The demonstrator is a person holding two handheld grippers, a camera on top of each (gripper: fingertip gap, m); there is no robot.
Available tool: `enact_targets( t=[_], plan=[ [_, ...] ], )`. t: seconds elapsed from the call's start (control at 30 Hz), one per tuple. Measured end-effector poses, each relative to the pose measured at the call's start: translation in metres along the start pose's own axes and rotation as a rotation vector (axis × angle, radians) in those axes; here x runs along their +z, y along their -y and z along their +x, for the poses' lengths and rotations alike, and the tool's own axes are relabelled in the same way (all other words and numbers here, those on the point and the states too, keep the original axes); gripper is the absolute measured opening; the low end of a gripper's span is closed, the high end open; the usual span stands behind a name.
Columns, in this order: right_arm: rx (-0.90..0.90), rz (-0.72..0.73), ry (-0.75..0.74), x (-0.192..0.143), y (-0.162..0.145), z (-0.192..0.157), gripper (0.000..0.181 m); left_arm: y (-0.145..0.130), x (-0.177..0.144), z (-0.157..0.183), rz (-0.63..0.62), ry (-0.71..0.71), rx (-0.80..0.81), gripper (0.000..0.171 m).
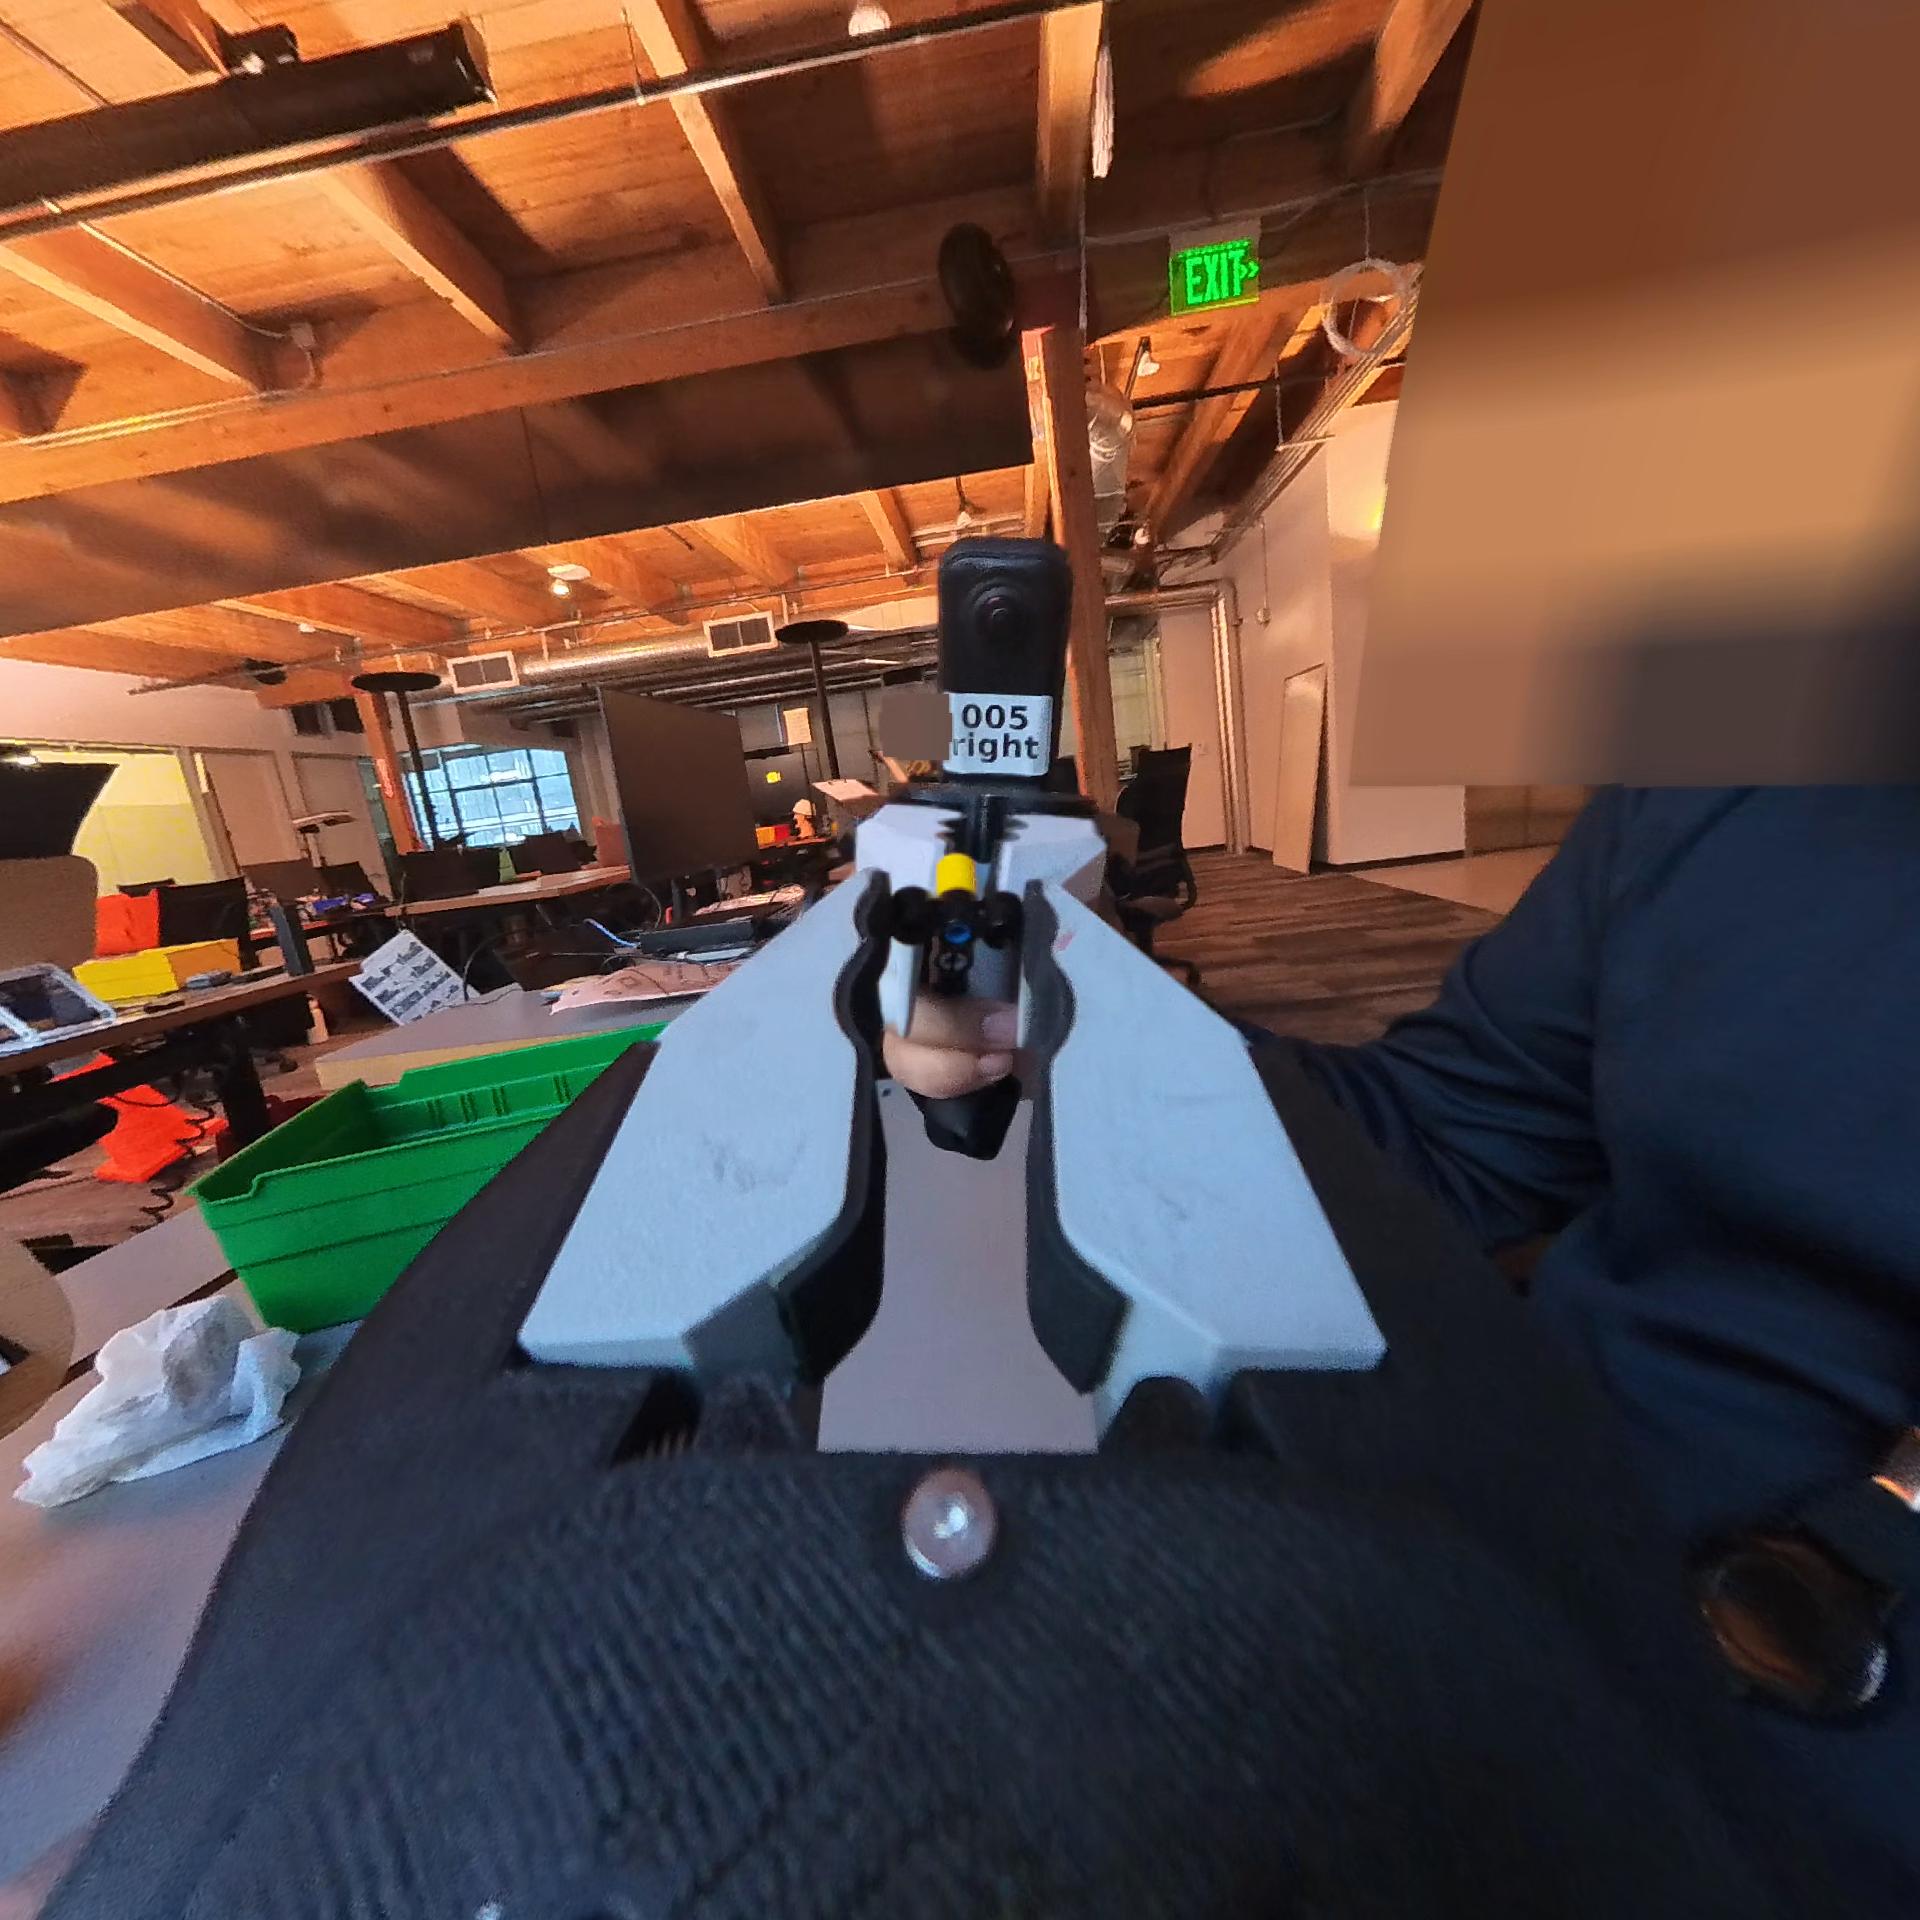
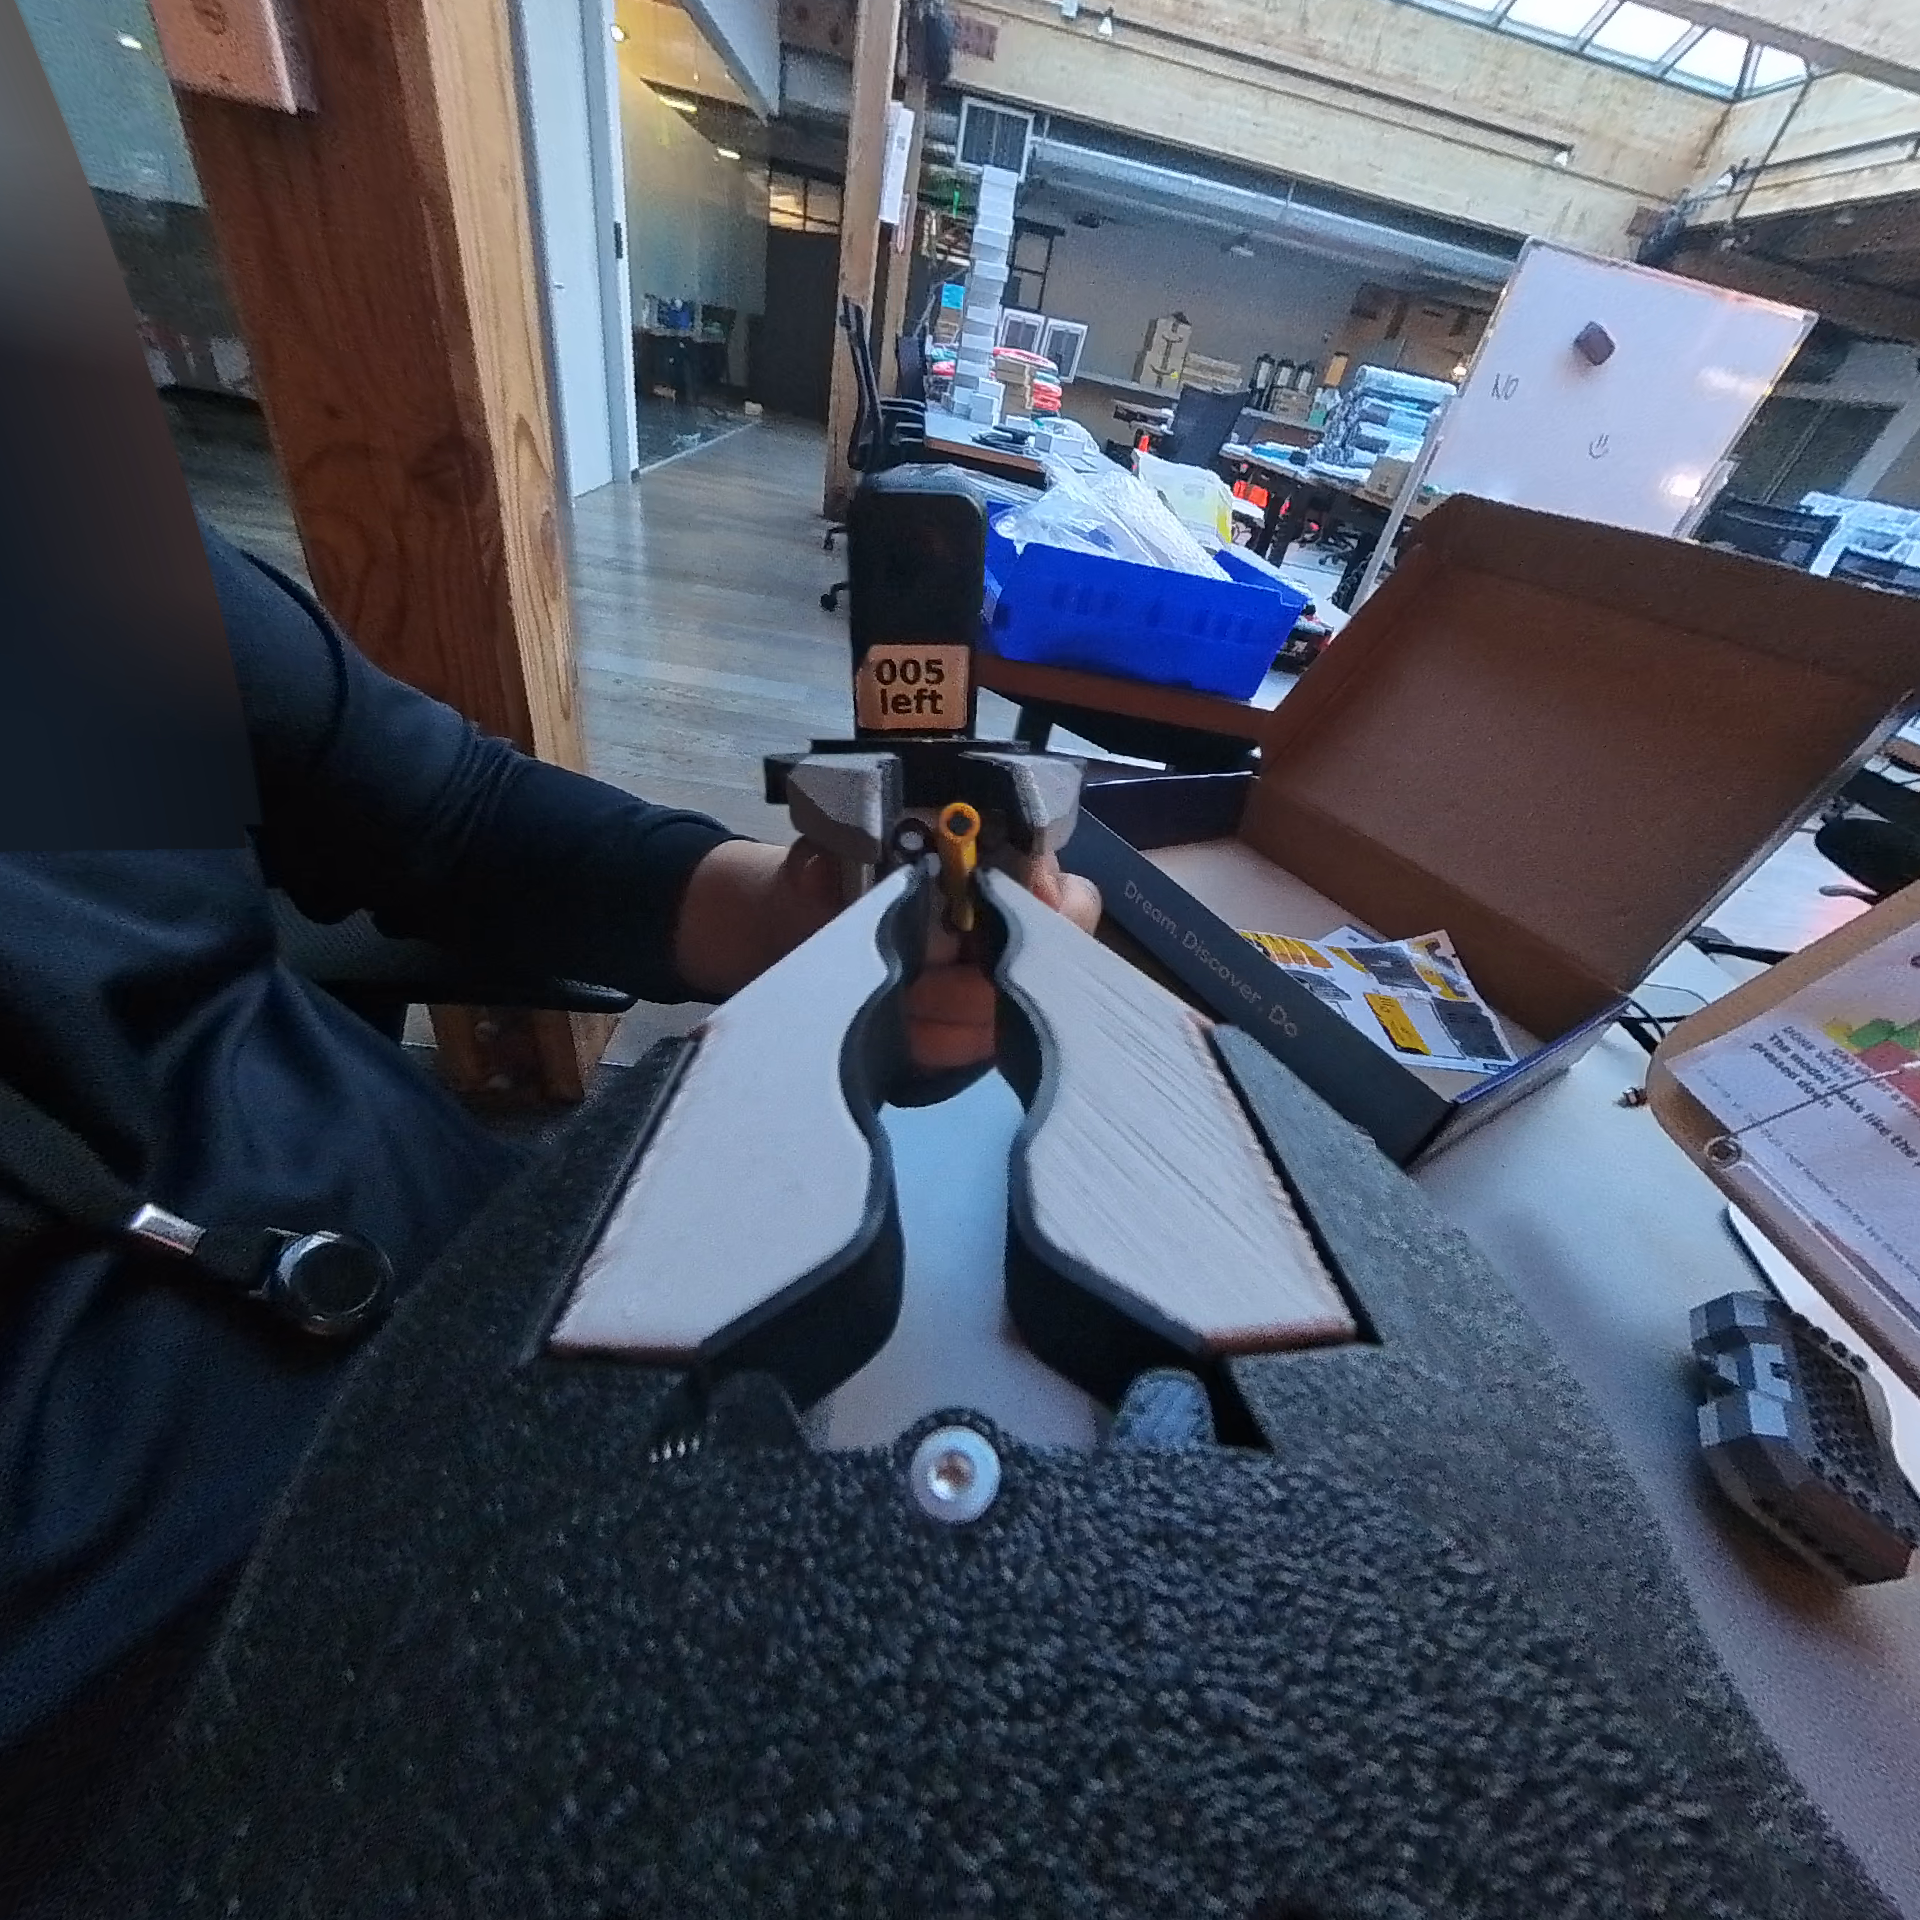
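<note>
My left gripper (image 1: 951, 909) is held up above the table, tip to tip with my right gripper (image 2: 951, 888). The left one is shut on a small black toy piece with holes (image 1: 951, 916), which lies crosswise between its fingertips. A yellow piece (image 1: 954, 873) stands just above it. In the right wrist view the right gripper is shut on this yellow piece (image 2: 958, 868), with a black ring (image 2: 912, 836) beside it. The two pieces touch; I cannot tell whether they are joined. Each view shows the other gripper facing it, held by a hand (image 1: 945, 1049) in a dark sleeve.
A green bin (image 1: 395, 1174) and a crumpled white tissue (image 1: 166, 1392) lie at the left on the grey table. An open cardboard box (image 2: 1507, 727) holding printed sheets (image 2: 1382, 997), a blue bin (image 2: 1132, 613) and a grey block object (image 2: 1787, 1434) are on the right. A wooden post (image 2: 395, 364) stands behind. Only a small space, under 4 cm, lies between the two pairs of fingers.
</note>
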State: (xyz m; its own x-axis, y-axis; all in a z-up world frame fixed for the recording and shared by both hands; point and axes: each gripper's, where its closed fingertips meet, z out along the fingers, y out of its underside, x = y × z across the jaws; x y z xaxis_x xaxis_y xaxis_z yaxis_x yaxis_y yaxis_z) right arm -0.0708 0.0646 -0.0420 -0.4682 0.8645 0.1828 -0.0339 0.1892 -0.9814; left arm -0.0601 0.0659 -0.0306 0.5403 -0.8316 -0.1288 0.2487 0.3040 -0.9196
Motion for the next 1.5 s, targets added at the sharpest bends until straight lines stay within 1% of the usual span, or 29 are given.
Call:
enact_targets(
  t=[0.03,0.07,0.17,0.23,0.3,0.33,0.4,0.43,0.5,0.6,0.67,0.77,0.87,0.97,1.03,1.2,1.23,1.3,1.33,1.5],
  plan=[
    [-0.009,-0.005,-0.004,-0.001,-0.001,0.000,0.002,0.000,-0.001,0.001,-0.001,-0.014,-0.007,0.023],
    [-0.019,-0.017,-0.008,-0.001,-0.002,0.001,0.000,-0.002,0.000,0.001,-0.009,-0.016,-0.009,0.023],
    [-0.042,-0.044,-0.030,-0.002,-0.005,0.003,0.000,-0.005,0.000,-0.001,-0.028,0.001,0.006,0.023],
    [-0.044,-0.031,-0.019,-0.001,-0.003,0.001,0.000,-0.002,0.000,0.001,-0.014,-0.019,-0.013,0.022],
    [-0.033,-0.026,-0.020,-0.002,-0.004,0.002,0.000,-0.004,0.000,0.000,-0.023,-0.006,0.002,0.022],
    [-0.023,-0.037,-0.025,-0.002,-0.006,0.004,0.000,-0.007,0.001,-0.003,-0.055,0.017,0.017,0.022],
    [0.017,-0.064,-0.044,-0.005,-0.012,0.012,0.006,-0.018,0.002,-0.014,-0.163,0.096,0.090,0.022],
    [0.031,-0.074,-0.058,-0.006,-0.014,0.017,0.005,-0.020,0.002,-0.019,-0.207,0.144,0.149,0.023],
    [0.039,-0.091,-0.102,-0.010,-0.018,0.026,0.006,-0.027,0.001,-0.030,-0.338,0.245,0.292,0.023],
    [0.099,-0.142,-0.137,-0.012,-0.029,0.036,0.010,-0.038,-0.002,-0.035,-0.531,0.307,0.533,0.022],
    [0.161,-0.156,-0.114,-0.010,-0.036,0.037,0.018,-0.040,-0.001,-0.033,-0.580,0.312,0.644,0.022],
    [0.244,-0.163,-0.066,-0.007,-0.044,0.035,0.023,-0.050,-0.002,-0.034,-0.676,0.325,0.680,0.022],
    [0.295,-0.183,-0.040,-0.006,-0.052,0.035,0.019,-0.058,-0.007,-0.041,-0.783,0.359,0.720,0.022],
    [0.353,-0.189,-0.022,-0.008,-0.057,0.036,0.027,-0.067,-0.017,-0.050,-0.908,0.405,0.779,0.023],
    [0.381,-0.205,-0.012,-0.007,-0.061,0.035,0.030,-0.073,-0.020,-0.053,-0.958,0.416,0.800,0.022],
    [0.402,-0.240,-0.029,0.008,-0.070,0.032,0.031,-0.083,-0.017,-0.050,-0.988,0.398,0.813,0.022],
    [0.388,-0.251,-0.046,0.009,-0.072,0.033,0.029,-0.085,-0.017,-0.049,-0.995,0.395,0.820,0.022],
    [0.334,-0.255,-0.080,0.010,-0.075,0.038,0.015,-0.085,-0.016,-0.048,-0.995,0.389,0.839,0.022],
    [0.341,-0.244,-0.067,0.009,-0.074,0.037,0.015,-0.084,-0.015,-0.047,-0.991,0.389,0.842,0.022],
    [0.486,-0.135,0.051,0.006,-0.065,0.033,0.015,-0.076,-0.009,-0.043,-0.915,0.386,0.787,0.022]
  ],
)
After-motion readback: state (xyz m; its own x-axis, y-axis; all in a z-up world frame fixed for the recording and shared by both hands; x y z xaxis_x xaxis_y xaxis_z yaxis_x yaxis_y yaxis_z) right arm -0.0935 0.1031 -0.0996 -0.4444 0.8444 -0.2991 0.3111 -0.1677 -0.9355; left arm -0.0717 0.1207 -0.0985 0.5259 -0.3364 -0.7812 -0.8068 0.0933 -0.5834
